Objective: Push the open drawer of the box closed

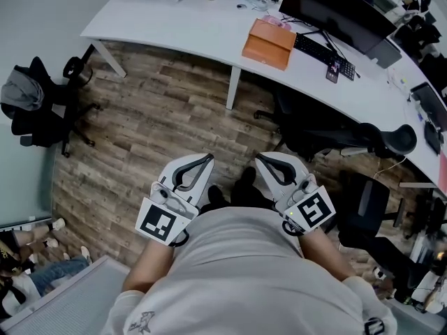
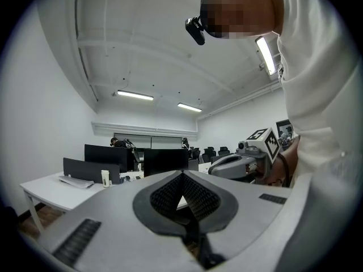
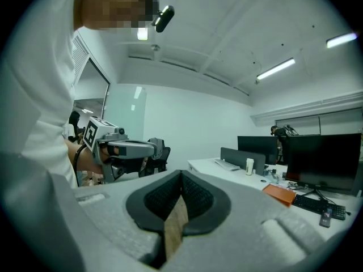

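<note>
An orange box lies on the white desk far ahead; in the right gripper view the orange box is small at the right, and its drawer cannot be made out. Both grippers are held close to my body over the wood floor, pointing forward. My left gripper is shut with nothing in it, its tips meeting. Beside it, my right gripper is also shut and empty. Each gripper shows in the other's view: the right gripper, the left gripper.
Monitors and a keyboard stand on the desk right of the box. A desk leg and black office chairs lie between me and the desk. A chair with a jacket stands at the left.
</note>
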Available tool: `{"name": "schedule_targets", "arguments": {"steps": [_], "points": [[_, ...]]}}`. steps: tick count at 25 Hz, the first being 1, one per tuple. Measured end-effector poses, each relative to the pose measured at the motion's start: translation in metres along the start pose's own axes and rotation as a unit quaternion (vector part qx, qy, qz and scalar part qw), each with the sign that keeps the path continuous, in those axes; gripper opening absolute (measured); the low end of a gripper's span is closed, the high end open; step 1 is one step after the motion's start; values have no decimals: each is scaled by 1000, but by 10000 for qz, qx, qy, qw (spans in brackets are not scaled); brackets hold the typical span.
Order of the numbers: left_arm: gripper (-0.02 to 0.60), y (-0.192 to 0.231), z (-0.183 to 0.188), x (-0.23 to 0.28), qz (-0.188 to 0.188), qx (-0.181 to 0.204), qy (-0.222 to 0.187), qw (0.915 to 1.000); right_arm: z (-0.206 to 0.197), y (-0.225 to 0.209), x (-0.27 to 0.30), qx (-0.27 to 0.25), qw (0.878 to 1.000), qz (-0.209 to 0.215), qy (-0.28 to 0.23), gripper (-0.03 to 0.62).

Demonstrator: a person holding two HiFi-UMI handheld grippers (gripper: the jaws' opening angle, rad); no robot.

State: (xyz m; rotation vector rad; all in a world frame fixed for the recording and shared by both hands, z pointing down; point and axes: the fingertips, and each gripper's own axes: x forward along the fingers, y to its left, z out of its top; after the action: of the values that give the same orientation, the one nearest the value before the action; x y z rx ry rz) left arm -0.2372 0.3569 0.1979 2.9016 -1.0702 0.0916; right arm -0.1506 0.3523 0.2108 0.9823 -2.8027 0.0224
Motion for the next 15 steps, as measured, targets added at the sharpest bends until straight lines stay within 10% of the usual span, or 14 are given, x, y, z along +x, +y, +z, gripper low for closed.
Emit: {"name": "schedule_targets", "arguments": {"steps": [15], "points": [[-2,43,-3,40,66,-16,122,9999,-6,-54,39,90,9999,74,-76,3]]}}
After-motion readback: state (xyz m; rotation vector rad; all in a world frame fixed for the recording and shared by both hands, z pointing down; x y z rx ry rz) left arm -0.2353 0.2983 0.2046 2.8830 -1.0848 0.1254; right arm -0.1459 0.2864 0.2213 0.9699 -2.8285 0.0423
